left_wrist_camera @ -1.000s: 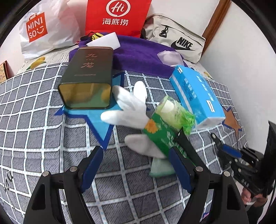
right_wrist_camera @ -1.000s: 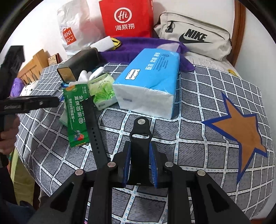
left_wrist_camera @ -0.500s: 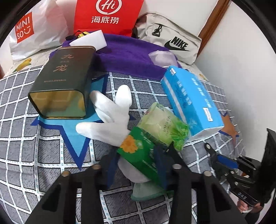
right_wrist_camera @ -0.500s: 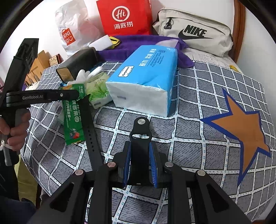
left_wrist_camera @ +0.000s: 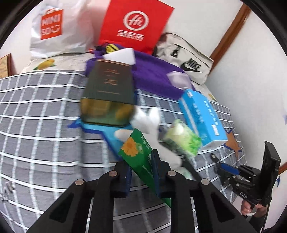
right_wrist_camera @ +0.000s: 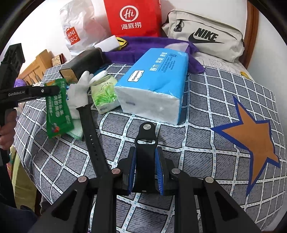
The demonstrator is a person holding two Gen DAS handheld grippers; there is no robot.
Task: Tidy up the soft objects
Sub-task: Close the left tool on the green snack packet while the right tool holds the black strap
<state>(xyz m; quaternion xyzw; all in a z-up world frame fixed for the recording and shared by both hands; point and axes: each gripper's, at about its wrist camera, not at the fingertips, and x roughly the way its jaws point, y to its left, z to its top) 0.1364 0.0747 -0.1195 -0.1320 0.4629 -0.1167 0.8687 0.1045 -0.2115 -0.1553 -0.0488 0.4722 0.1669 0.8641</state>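
The grey checked bedspread (right_wrist_camera: 206,111) lay under everything. My left gripper (left_wrist_camera: 141,166) pinched the flat green foil sachet (left_wrist_camera: 139,152), long axis running away from my jaws, beside the white cotton glove (left_wrist_camera: 148,120); my right gripper (right_wrist_camera: 146,166) clamped the black watch strap (right_wrist_camera: 145,154).

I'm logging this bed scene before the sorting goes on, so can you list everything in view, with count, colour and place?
green sachet: 1, green, lifted in the left gripper
watch strap: 1, black, one half in the right gripper, the other lying on the cover
white glove: 1, white, beside the tin
tissue pack: 1, pale green, left of the blue pack
tissue brick: 1, blue and white, mid bed
tin: 1, dark olive, on its side
cloth: 1, mint, under the sachet
towel: 1, purple, behind the tin
bags: red Hi bag, white Miniso bag, beige Nike pouch, at the wall
bed cover: grey check with stars
left hand-held gripper: shut on the sachet
right hand-held gripper: shut on the strap
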